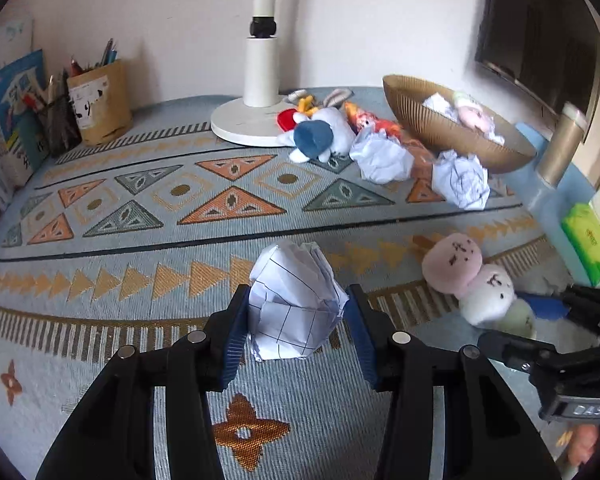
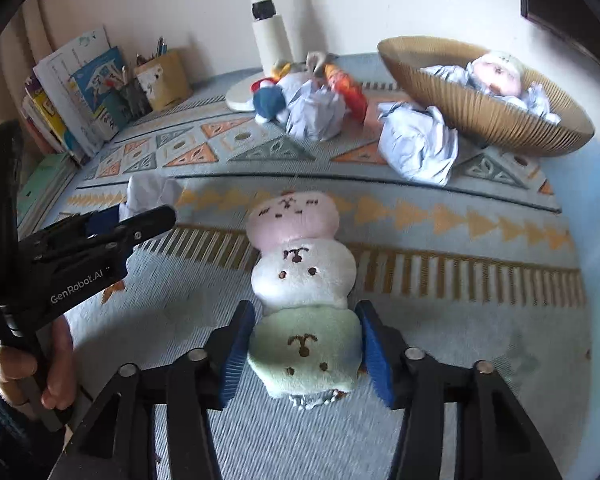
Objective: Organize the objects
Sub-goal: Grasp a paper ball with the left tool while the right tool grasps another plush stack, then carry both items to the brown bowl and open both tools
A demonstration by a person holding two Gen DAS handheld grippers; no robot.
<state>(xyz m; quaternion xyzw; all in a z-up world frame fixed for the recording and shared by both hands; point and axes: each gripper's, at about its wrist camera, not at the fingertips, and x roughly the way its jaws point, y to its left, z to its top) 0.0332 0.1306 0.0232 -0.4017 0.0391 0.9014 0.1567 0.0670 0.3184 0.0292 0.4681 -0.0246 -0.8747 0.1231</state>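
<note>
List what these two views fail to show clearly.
- Basket contents: in both views its near wall hides most of what lies inside.
- Toy pile by the lamp base: overlapping and too small to separate.
- Book titles: too small.
- Plush stack, bottom end: right view, blurred between the right gripper fingers.
- Paper ball underside: hidden in the left gripper.

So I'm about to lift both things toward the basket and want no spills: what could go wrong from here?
The left gripper pinches a loosely crumpled paper ball; it may crush or slip free. The right gripper holds only the green end of the three-part plush, so the pink and white parts may sag and drag. The basket sits tilted and already holds things, so drops might roll out.
</note>
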